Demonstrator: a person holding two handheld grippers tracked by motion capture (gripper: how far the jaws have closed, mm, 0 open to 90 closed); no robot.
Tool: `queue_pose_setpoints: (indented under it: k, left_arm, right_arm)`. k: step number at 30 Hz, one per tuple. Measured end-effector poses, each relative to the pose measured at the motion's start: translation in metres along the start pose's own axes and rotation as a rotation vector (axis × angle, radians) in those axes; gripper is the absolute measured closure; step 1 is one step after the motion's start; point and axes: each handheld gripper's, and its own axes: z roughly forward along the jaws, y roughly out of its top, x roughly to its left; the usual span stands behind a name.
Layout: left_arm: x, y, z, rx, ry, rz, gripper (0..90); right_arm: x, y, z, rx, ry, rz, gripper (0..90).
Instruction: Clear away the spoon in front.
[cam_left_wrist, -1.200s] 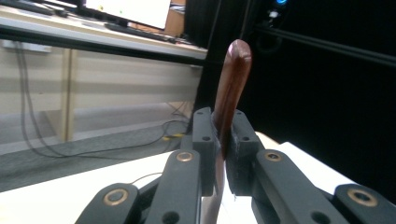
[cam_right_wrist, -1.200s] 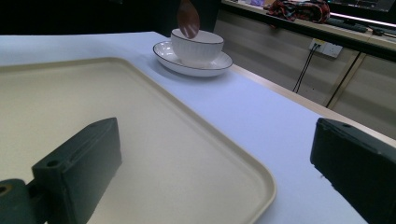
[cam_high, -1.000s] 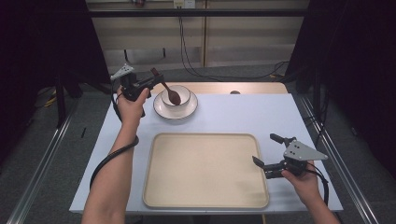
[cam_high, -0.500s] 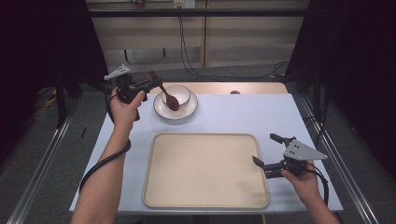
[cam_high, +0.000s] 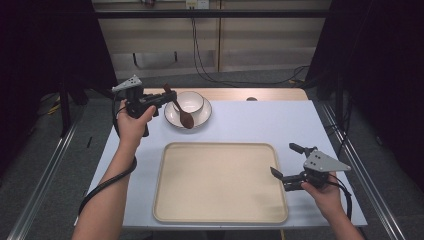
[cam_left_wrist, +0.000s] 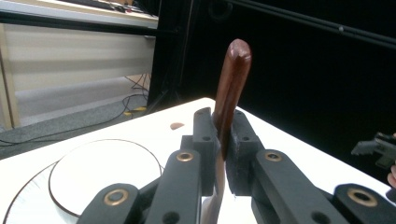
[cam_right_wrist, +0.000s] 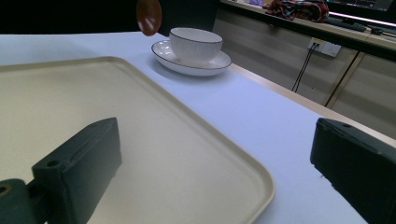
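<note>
Above the saucer (cam_high: 172, 117) beside the white bowl (cam_high: 190, 102), our left gripper (cam_high: 165, 97) clamps a brown wooden spoon (cam_high: 181, 114) by its handle, while our right gripper (cam_high: 286, 168) hovers with jaws apart over the beige tray's (cam_high: 220, 181) right edge.

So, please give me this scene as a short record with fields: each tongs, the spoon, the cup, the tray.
left tongs: shut on the wooden spoon handle, held above the table
wooden spoon: lifted, brown bowl end hanging low over the saucer
cup: white, standing on the saucer
tray: beige, nothing on it, at the table's near middle
right tongs: open, at the tray's right edge, holding nothing
</note>
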Motion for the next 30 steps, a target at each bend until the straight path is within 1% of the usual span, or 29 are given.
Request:
queue_pose_setpoints:
  k: [3, 4, 5, 9, 11, 12, 13, 15, 17, 21, 23, 29, 30]
  left_arm:
    - [-0.003, -0.001, -0.001, 0.004, 0.001, 0.001, 84.0]
    - [-0.005, -0.003, -0.003, 0.014, -0.009, 0.008, 83.9]
    - [-0.005, -0.003, -0.003, 0.014, -0.009, 0.008, 84.0]
    - [-0.010, -0.009, -0.006, 0.023, -0.017, -0.002, 83.9]
    - [-0.011, -0.012, -0.007, 0.028, -0.027, -0.001, 84.0]
    - [-0.012, -0.013, -0.007, 0.029, -0.024, 0.000, 83.9]
    - [-0.013, -0.014, -0.008, 0.031, -0.035, 0.000, 83.9]
    - [-0.014, -0.016, -0.008, 0.039, -0.040, -0.002, 84.0]
    - [-0.015, -0.017, -0.009, 0.046, -0.036, -0.005, 84.0]
    - [-0.018, -0.020, -0.012, 0.047, -0.063, -0.017, 83.9]
    - [-0.020, -0.021, -0.013, 0.055, -0.071, -0.016, 83.9]
    - [-0.022, -0.026, -0.016, 0.078, -0.072, -0.013, 83.9]
    - [-0.024, -0.028, -0.017, 0.080, -0.080, -0.019, 83.9]
  right_arm:
    - [0.000, 0.000, 0.000, 0.002, 0.000, 0.002, 1.5]
    - [0.001, 0.000, 0.000, 0.003, -0.002, 0.002, 1.5]
    - [0.001, 0.000, 0.000, 0.003, -0.003, 0.000, 1.5]
    - [0.001, 0.000, 0.000, 0.000, -0.002, -0.001, 1.5]
    - [0.001, 0.000, 0.000, 0.001, -0.002, -0.003, 1.5]
    - [0.001, 0.000, 0.000, 0.003, 0.000, -0.003, 1.5]
    - [0.001, 0.000, 0.000, 0.003, 0.001, -0.004, 1.5]
    - [0.001, 0.000, 0.000, 0.004, 0.002, -0.002, 1.5]
    - [0.001, 0.000, 0.001, 0.005, 0.001, -0.002, 1.5]
    - [0.001, 0.000, 0.001, 0.005, 0.001, -0.002, 1.6]
    - [0.001, 0.000, 0.000, 0.006, -0.001, -0.001, 1.6]
    - [0.001, 0.000, 0.001, 0.006, -0.001, -0.002, 1.6]
    - [0.001, 0.000, 0.001, 0.006, -0.002, -0.002, 1.6]
